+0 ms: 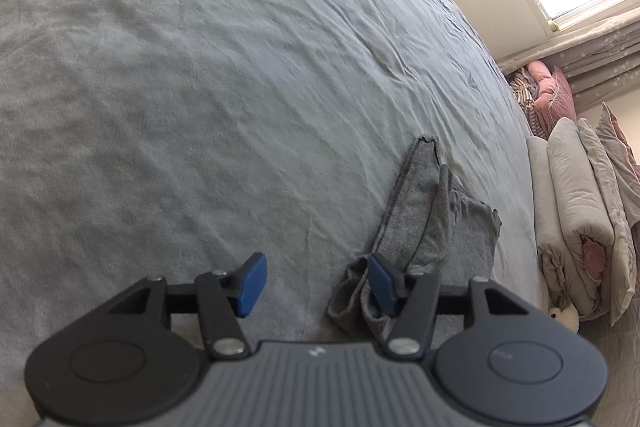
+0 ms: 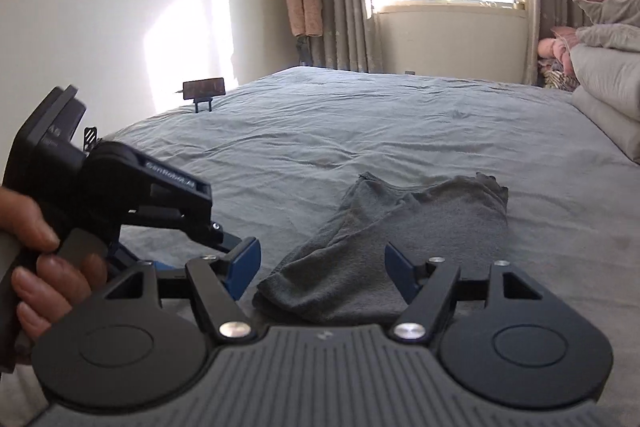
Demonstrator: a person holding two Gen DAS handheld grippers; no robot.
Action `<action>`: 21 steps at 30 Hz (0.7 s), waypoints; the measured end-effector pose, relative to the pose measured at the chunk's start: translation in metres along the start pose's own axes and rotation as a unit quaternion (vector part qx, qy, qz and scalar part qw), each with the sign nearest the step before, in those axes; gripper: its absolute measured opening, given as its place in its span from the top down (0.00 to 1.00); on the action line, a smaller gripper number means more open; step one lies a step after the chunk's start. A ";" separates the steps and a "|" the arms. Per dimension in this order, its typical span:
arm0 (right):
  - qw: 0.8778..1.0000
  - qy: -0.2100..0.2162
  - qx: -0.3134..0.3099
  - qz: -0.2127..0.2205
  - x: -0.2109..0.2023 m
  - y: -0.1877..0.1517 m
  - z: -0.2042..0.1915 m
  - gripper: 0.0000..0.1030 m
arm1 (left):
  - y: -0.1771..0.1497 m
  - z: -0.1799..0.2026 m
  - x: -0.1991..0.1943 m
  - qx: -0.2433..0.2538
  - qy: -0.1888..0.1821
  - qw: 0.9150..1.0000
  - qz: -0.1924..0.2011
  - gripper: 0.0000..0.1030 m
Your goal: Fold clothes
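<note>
A small grey garment [image 2: 396, 247] lies bunched and partly folded on the grey bedsheet [image 2: 360, 131], near the side of the bed where folded duvets [image 2: 608, 95] are stacked. The right gripper [image 2: 320, 267] hangs low just in front of it with its blue pads [image 2: 400, 273] spread apart and nothing pressed between them; the cloth's near edge sits in the gap but is not pinched. The left gripper [image 1: 314, 283] is likewise open, and in its own view one blue pad [image 1: 382, 283] rests against the garment's [image 1: 432, 211] near end while the other stands clear over bare sheet [image 1: 200, 67]. From the right wrist view, the left gripper [image 2: 240, 255] sits just beside the cloth, held by a hand [image 2: 44, 267] on its grip. The garment looks released after a fold, so the step in hand seems to be letting go and checking the result. The fold is loose and lumpy, with ridges running along its length. The next move probably calls for re-pinching two corners or edges, one per gripper, and either smoothing the cloth flat or doubling it over once more, keeping both ends aligned so the layers do not slide apart.
</note>
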State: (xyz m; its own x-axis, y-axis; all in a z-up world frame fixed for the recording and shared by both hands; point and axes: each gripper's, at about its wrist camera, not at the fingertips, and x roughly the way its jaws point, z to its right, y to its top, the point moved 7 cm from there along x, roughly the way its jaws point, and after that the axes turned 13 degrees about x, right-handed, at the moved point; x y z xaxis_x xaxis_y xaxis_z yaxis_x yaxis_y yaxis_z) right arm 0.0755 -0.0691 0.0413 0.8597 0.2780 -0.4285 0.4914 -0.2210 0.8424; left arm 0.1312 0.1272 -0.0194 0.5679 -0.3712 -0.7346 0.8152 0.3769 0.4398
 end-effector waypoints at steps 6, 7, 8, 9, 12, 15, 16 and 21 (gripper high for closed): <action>0.994 -0.080 0.020 -0.075 0.038 -0.036 0.039 0.70 | -0.006 0.021 -0.001 0.059 -0.001 0.998 0.021 0.44; 0.994 -0.079 0.022 -0.073 0.036 -0.043 0.042 0.70 | -0.009 0.025 0.002 0.069 -0.001 0.997 0.017 0.44; 0.994 -0.077 0.028 -0.071 0.034 -0.043 0.043 0.70 | -0.013 0.029 0.007 0.080 -0.001 0.997 0.010 0.41; 0.994 -0.075 0.035 -0.070 0.032 -0.042 0.044 0.70 | -0.017 0.033 0.012 0.091 0.000 0.996 0.001 0.36; 0.992 -0.073 0.074 -0.077 0.025 -0.035 0.048 0.71 | -0.022 0.039 0.018 0.123 0.018 0.992 0.003 0.34; 0.988 -0.066 0.124 -0.059 0.010 -0.025 0.057 0.63 | -0.024 0.040 0.019 0.130 0.023 0.991 0.008 0.31; 0.986 -0.064 0.149 -0.050 0.004 -0.022 0.063 0.56 | -0.024 0.040 0.019 0.129 0.023 0.991 0.008 0.31; 0.968 -0.054 0.240 -0.046 -0.005 -0.025 0.090 0.44 | -0.026 0.040 0.020 0.136 0.028 0.990 0.007 0.31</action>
State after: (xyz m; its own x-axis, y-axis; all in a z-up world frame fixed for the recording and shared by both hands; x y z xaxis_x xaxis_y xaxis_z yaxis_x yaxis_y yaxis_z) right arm 0.0715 -0.1495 -0.0073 0.8064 0.2224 -0.5480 0.5518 -0.6164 0.5618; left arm 0.1256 0.0763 -0.0247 0.5780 -0.3163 -0.7522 0.8123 0.1354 0.5673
